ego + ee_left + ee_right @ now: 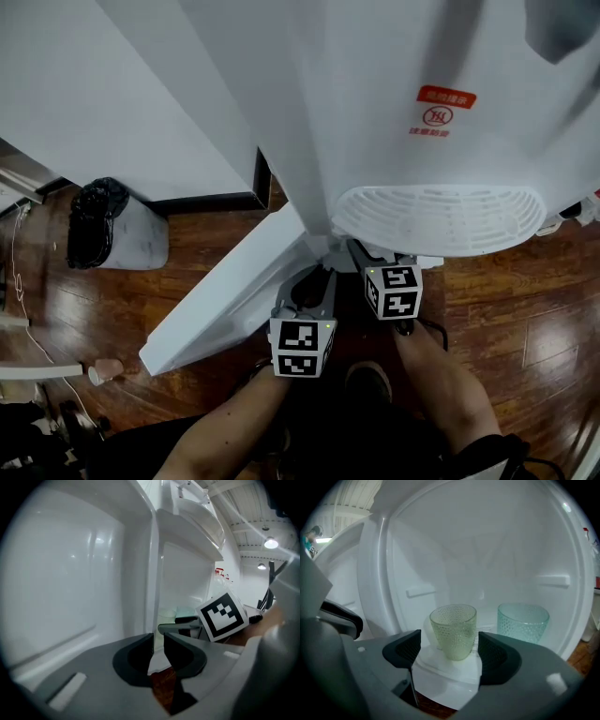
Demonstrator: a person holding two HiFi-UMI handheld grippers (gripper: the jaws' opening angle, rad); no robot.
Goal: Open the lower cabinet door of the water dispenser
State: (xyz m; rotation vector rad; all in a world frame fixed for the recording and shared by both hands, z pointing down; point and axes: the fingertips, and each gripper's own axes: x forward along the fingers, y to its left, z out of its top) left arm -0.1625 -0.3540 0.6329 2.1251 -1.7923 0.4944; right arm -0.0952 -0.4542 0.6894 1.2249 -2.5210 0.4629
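Observation:
The white water dispenser [394, 112] stands in front of me, its drip grille [441, 217] above both grippers. Its lower cabinet door [225, 300] is swung out to the left. My left gripper [314, 277] has the door's free edge [153, 597] between its narrow-set jaws, so the left gripper [158, 644] is shut on it. My right gripper [361, 251] points into the open cabinet. The right gripper [449, 651] is open and holds nothing. Beyond its fingers a green dimpled glass [453, 630] and a teal glass [522, 620] stand upright on the cabinet floor.
A bin lined with a black bag [108, 225] stands by the wall at the left. The floor [525, 319] is dark wood. A shoe [367, 380] shows under my arms. A thin white cable [28, 328] lies at the far left.

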